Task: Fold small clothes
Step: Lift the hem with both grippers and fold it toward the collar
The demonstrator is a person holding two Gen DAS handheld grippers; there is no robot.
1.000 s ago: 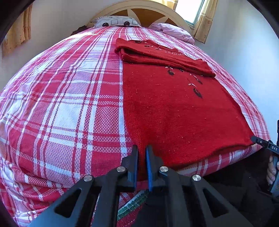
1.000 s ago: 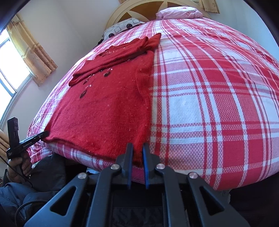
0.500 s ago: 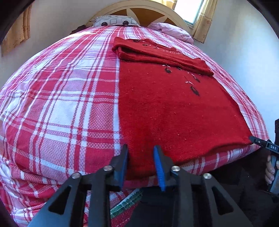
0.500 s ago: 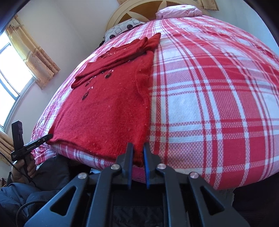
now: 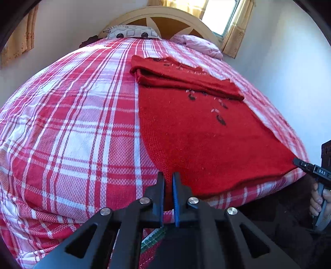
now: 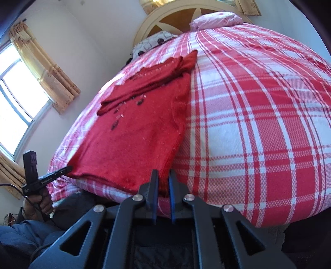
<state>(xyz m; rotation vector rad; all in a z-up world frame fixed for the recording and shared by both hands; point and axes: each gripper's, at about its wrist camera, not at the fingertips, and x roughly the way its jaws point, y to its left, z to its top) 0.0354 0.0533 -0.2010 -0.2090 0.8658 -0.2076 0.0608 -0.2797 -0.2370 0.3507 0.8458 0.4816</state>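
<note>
Covering nearly the whole of both views, the bed [image 5: 68, 132] wears a red-and-white plaid bedspread [image 6: 258, 115], with a patterned pillow [image 5: 130, 33] and a pink pillow [image 6: 217, 19] at the headboard end. On it, along the side of the bed nearest the window [image 5: 219, 16], lies the red knitted sweater [image 5: 202, 140]; its top portion and sleeves are already folded across into a thick band toward the headboard, and its bottom hem reaches the foot edge of the bed.

The left claw [image 5: 168, 182] sits at one hem corner, at the foot edge. Half a second ago its jaws stood noticeably apart; now they have snapped back to a narrow slit with the red hem between them, so I judge it has re-gripped the corner for a better bite. The right claw [image 6: 164, 180] stays narrow on the other hem corner, red knit pinched between its blue pads, much as it was a second ago.

With both corners apparently pinched, the next step is probably lifting the hem and carrying it toward the folded band. A thin bite on loose knit could slip, so the lift should be even on both sides.
</note>
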